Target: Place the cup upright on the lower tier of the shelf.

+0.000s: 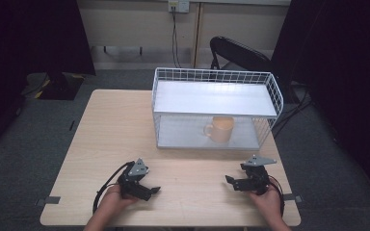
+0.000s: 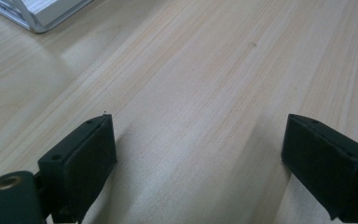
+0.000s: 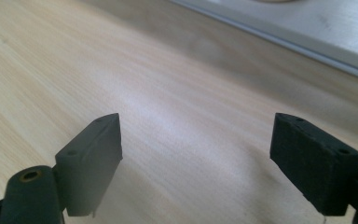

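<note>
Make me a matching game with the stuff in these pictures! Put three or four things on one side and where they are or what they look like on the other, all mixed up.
Things:
1. mug
2. wire rack
3. left tool
4. folding chair

Descriptions:
A. white, standing at the far side of the table
B. black, on the floor behind the table
C. cream-coloured, on the lower shelf
D. open, with nothing between its jaws

Right pairs: 1-C, 2-A, 3-D, 4-B
</note>
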Demonstrator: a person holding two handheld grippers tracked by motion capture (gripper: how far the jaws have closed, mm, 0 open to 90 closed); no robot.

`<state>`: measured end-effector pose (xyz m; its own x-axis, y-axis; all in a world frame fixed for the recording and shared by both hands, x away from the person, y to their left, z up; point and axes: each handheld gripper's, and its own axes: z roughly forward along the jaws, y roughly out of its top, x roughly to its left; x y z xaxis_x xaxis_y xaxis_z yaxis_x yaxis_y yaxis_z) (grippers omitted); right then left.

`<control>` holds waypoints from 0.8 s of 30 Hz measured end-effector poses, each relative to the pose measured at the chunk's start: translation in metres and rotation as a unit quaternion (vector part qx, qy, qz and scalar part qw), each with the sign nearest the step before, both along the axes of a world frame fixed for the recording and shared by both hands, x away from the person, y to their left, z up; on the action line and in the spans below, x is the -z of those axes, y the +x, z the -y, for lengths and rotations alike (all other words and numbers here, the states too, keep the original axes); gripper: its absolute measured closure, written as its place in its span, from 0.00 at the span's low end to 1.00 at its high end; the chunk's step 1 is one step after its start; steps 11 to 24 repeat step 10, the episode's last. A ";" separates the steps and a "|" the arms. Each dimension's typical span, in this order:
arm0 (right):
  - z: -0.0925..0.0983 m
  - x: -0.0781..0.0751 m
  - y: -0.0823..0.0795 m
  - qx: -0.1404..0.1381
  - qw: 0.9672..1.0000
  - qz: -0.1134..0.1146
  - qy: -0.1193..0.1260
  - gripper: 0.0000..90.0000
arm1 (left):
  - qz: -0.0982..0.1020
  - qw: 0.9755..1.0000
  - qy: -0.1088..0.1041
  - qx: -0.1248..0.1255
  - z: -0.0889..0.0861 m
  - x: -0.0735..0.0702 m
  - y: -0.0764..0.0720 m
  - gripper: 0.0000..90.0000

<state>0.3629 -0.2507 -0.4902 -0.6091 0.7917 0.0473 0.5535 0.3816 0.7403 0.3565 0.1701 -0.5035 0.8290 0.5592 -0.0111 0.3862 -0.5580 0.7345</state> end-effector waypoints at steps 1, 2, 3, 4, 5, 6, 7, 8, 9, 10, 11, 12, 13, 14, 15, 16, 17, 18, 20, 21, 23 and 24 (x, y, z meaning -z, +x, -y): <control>-0.001 0.002 0.000 -0.003 1.000 -0.001 -0.006 0.18 | 0.000 1.000 0.000 0.000 0.000 0.000 0.000 0.11; -0.002 0.003 -0.001 -0.005 1.000 -0.002 -0.012 0.18 | 0.000 1.000 0.000 0.000 0.000 0.000 0.000 0.11; -0.003 0.004 -0.001 -0.007 1.000 -0.001 -0.015 0.18 | 0.000 1.000 0.000 0.000 0.000 0.000 0.000 0.11; -0.003 0.006 -0.001 -0.007 1.000 -0.003 -0.017 0.18 | 0.000 1.000 0.000 0.000 0.000 0.000 0.000 0.11; -0.004 0.007 -0.001 -0.009 1.000 -0.004 -0.020 0.18 | 0.000 1.000 0.000 0.000 0.000 0.000 0.000 0.11; -0.005 0.007 -0.001 -0.010 1.000 -0.004 -0.024 0.17 | 0.000 1.000 0.000 0.000 0.000 0.000 0.000 0.11; -0.005 0.008 -0.002 -0.012 1.000 -0.001 -0.026 0.17 | 0.000 1.000 0.000 0.000 0.000 0.000 0.000 0.11; -0.006 0.008 -0.002 -0.013 0.999 0.001 -0.029 0.17 | 0.000 1.000 0.000 0.000 0.000 0.000 0.000 0.11; -0.006 0.009 -0.002 -0.015 0.999 0.002 -0.031 0.17 | 0.000 1.000 0.000 0.000 0.000 0.000 0.000 0.11; -0.006 0.009 -0.003 -0.016 0.999 0.003 -0.032 0.17 | 0.000 1.000 0.000 0.000 0.000 0.000 0.000 0.11; -0.006 0.009 -0.003 -0.016 0.999 0.003 -0.032 0.17 | 0.000 1.000 0.000 0.000 0.000 0.000 0.000 0.11; -0.006 0.009 -0.003 -0.016 0.999 0.003 -0.032 0.17 | 0.000 1.000 0.000 0.000 0.000 0.000 0.000 0.11; -0.006 0.009 -0.003 -0.016 0.999 0.003 -0.032 0.17 | 0.000 1.000 0.000 0.000 0.000 0.000 0.000 0.11; -0.006 0.009 -0.003 -0.016 0.999 0.003 -0.032 0.17 | 0.000 1.000 0.000 0.000 0.000 0.000 0.000 0.11; -0.006 0.009 -0.003 -0.016 0.999 0.003 -0.032 0.17 | 0.000 1.000 0.000 0.000 0.000 0.000 0.000 0.11; -0.006 0.009 -0.003 -0.016 0.999 0.003 -0.032 0.17 | 0.000 1.000 0.000 0.000 0.000 0.000 0.000 0.11; -0.006 0.009 -0.003 -0.016 0.999 0.003 -0.032 0.17 | 0.000 1.000 0.000 0.000 0.000 0.000 0.000 0.11; -0.006 0.009 -0.003 -0.016 0.999 0.003 -0.032 0.17 | 0.000 1.000 0.000 0.000 0.000 0.000 0.000 0.11; -0.006 0.009 -0.003 -0.016 0.999 0.003 -0.032 0.17 | 0.000 1.000 0.000 0.000 0.000 0.000 0.000 0.11; -0.006 0.009 -0.003 -0.016 0.999 0.003 -0.032 0.17 | 0.000 1.000 0.000 0.000 0.000 0.000 0.000 0.11; -0.006 0.009 -0.003 -0.016 0.999 0.003 -0.032 0.17 | 0.000 1.000 0.000 0.000 0.000 0.000 0.000 0.11; -0.006 0.009 -0.003 -0.016 0.999 0.003 -0.032 0.17 | 0.000 1.000 0.000 0.000 0.000 0.000 0.000 0.11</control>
